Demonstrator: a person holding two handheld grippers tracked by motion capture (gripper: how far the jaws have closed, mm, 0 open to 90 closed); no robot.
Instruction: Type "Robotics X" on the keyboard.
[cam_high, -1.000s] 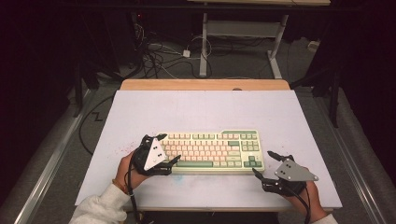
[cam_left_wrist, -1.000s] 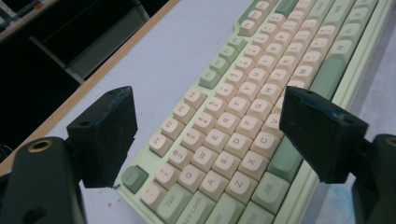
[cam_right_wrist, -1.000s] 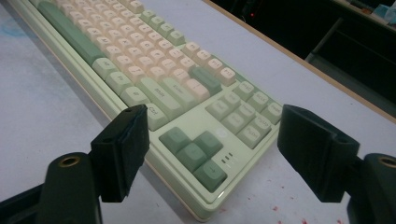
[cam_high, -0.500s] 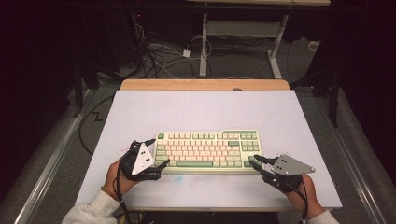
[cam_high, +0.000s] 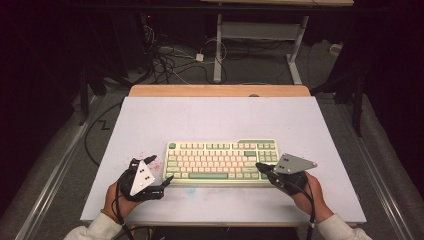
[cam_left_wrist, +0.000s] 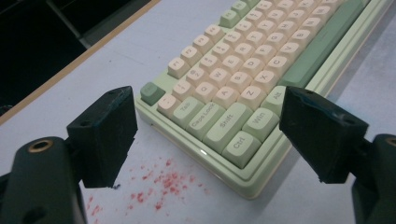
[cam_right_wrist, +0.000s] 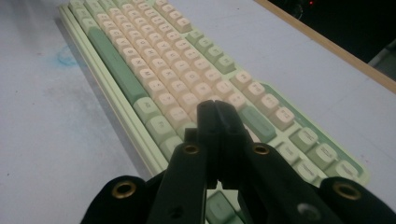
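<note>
A green and cream keyboard (cam_high: 223, 161) lies flat on the pale table top (cam_high: 215, 117), toward the person's edge of it and roughly midway across, its long side running parallel to that edge. The left gripper (cam_high: 161, 172) sits just off the keyboard's left end, held in the person's left hand (cam_high: 119, 200), with its jaws spread wide and holding nothing; in the high view one jaw tip reaches toward the keyboard's near left corner while the other points at the left edge farther up. In the left gripper view the two black jaws stand far apart on either side of that corner, where the Ctrl (cam_left_wrist: 241, 148), Shift and Caps Lock keys show between them, and neither jaw touches the keyboard. A scatter of red specks (cam_left_wrist: 161, 184) marks the table just in front of the keyboard's left corner, between the jaws. The right gripper (cam_high: 261, 169) is at the keyboard's right end, held in the person's right hand (cam_high: 306, 196), its grey three-cornered plate (cam_high: 294, 163) on top. In the right gripper view its jaws are pressed together with no gap and nothing between them, their joined tip over the keys at the keyboard's near right part; whether the tip rests on a key or hovers just above cannot be told. A faint blue smudge (cam_right_wrist: 66, 57) lies on the table beside the keyboard's near edge.
</note>
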